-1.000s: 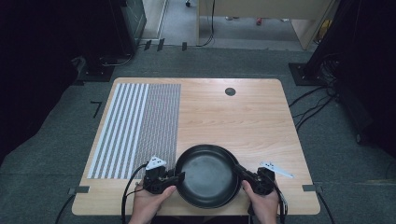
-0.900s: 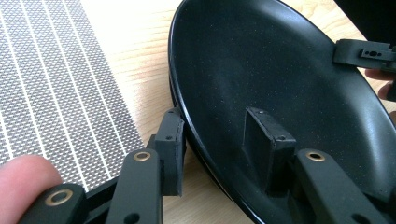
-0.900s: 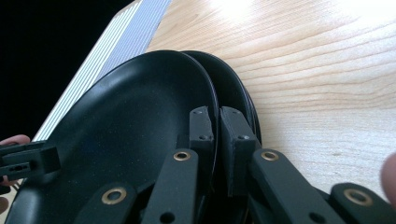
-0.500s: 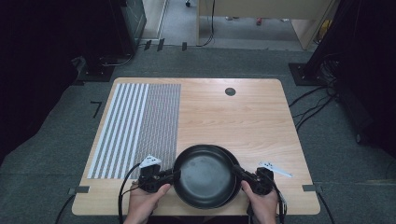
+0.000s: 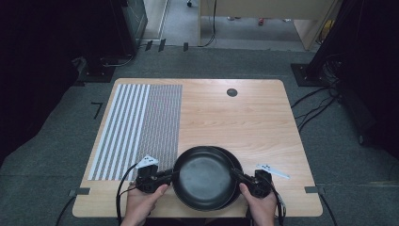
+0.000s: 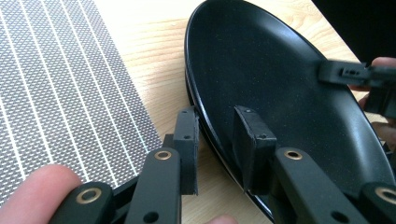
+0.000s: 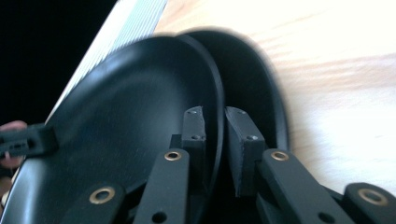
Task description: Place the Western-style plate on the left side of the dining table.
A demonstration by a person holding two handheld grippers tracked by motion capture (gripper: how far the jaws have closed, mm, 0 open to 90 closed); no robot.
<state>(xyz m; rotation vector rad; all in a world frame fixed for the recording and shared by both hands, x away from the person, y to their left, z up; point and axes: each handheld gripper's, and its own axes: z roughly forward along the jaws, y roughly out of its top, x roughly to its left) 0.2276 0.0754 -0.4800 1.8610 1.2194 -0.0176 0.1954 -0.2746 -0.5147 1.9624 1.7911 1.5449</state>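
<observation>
On table (image 5: 254, 117), two stacked black plates (image 5: 203, 177), left gripper (image 5: 170, 176) and right gripper (image 5: 236, 174) jaws clamping upper rim

2 stacked plates (image 5: 204, 181) at table's (image 5: 244, 117) near edge, mat (image 5: 139, 127) left

Pale wood-grain table (image 5: 244, 117), smooth and matt. Woven-looking striped placemat (image 5: 136, 125), grey and white, fine-textured. Two black plates: top plate (image 5: 203, 176) faintly speckled with a dull satin sheen, lower plate (image 5: 236, 165) likewise dark. Matt black plastic-looking left gripper (image 6: 215, 140) and right gripper (image 7: 215, 140), with brass-coloured rivets.
</observation>
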